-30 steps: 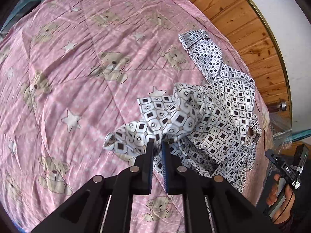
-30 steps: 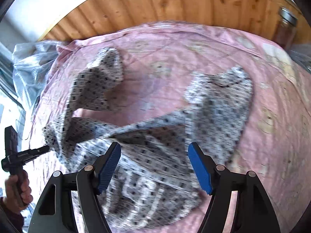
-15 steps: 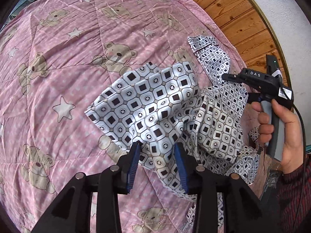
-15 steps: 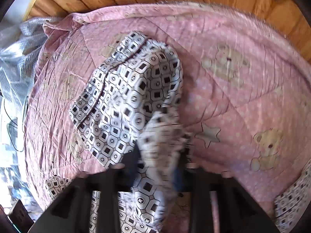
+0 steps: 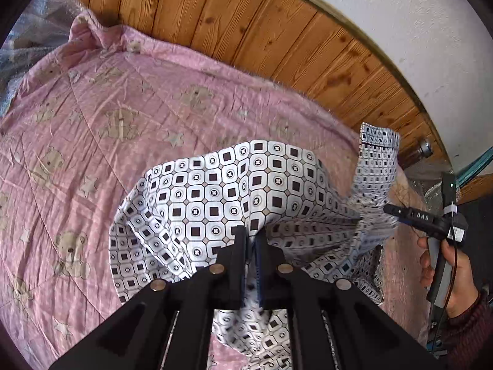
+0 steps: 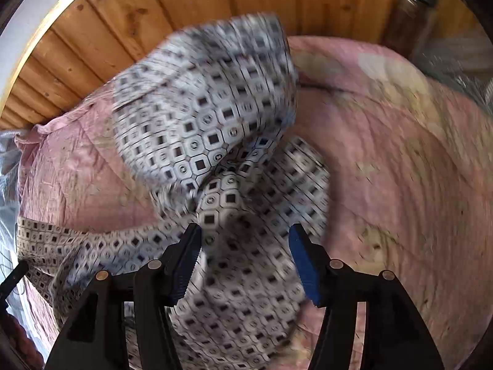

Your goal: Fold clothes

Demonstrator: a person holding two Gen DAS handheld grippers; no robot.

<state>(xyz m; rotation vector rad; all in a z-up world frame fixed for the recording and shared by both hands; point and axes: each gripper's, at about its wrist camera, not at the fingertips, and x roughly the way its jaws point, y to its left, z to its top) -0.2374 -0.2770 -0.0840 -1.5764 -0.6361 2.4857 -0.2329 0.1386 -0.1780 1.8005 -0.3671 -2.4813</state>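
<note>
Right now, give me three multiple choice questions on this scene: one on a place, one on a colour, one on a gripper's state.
1. What lies under the patterned garment? A a pink quilt B a glass table C a bare floor
2. What colour are the right gripper's pads? A red B blue C yellow
3. How is the left gripper? A wide open B out of view C shut on cloth

Answers: 1 A, the pink quilt with bears spreads beneath it. 2 B, blue pads show. 3 C, fingers pinch the fabric.

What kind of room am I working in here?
Probably a bedroom: a pink teddy-bear quilt covers what looks like a bed, wood panelling runs behind it, and a patterned garment is being folded on top.
</note>
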